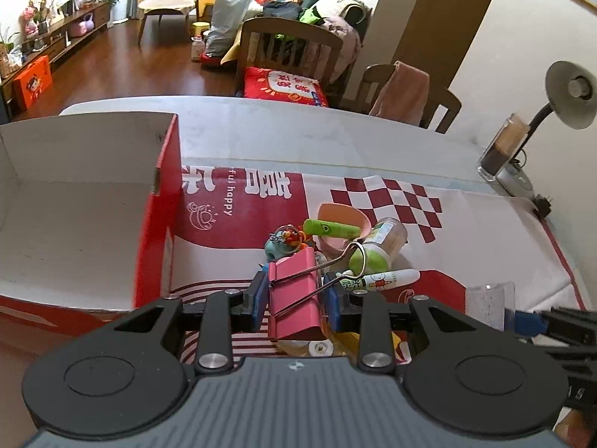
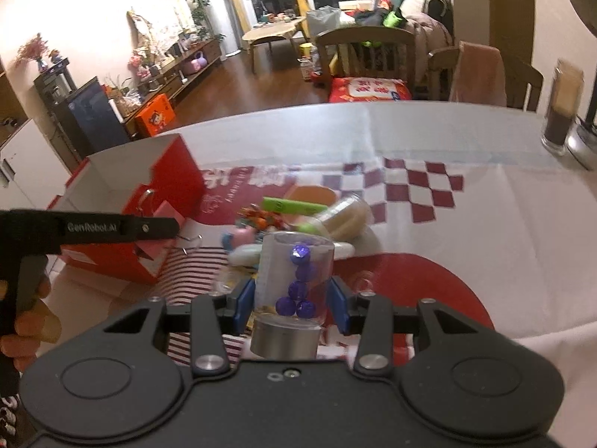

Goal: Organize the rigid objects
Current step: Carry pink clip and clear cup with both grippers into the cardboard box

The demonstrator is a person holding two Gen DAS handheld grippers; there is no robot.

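Observation:
My left gripper (image 1: 296, 295) is shut on a pink binder clip (image 1: 294, 298), held above the table just right of the open red box (image 1: 156, 224). My right gripper (image 2: 291, 298) is shut on a clear jar with purple beads (image 2: 293, 291) and a metal lid. A pile of small items lies ahead on the cloth: a pink bowl (image 1: 341, 216), a green tube (image 1: 330, 228), a clear bottle with a green cap (image 1: 380, 242), a white marker (image 1: 388, 279) and a toy keychain (image 1: 285, 240). The left gripper also shows in the right wrist view (image 2: 164, 227), beside the red box (image 2: 164, 186).
A red-and-white patterned cloth (image 1: 485, 246) covers the table. A desk lamp (image 1: 567, 93) and a clear container (image 1: 502, 149) stand at the far right. Wooden chairs (image 1: 291, 52) stand behind the table's far edge.

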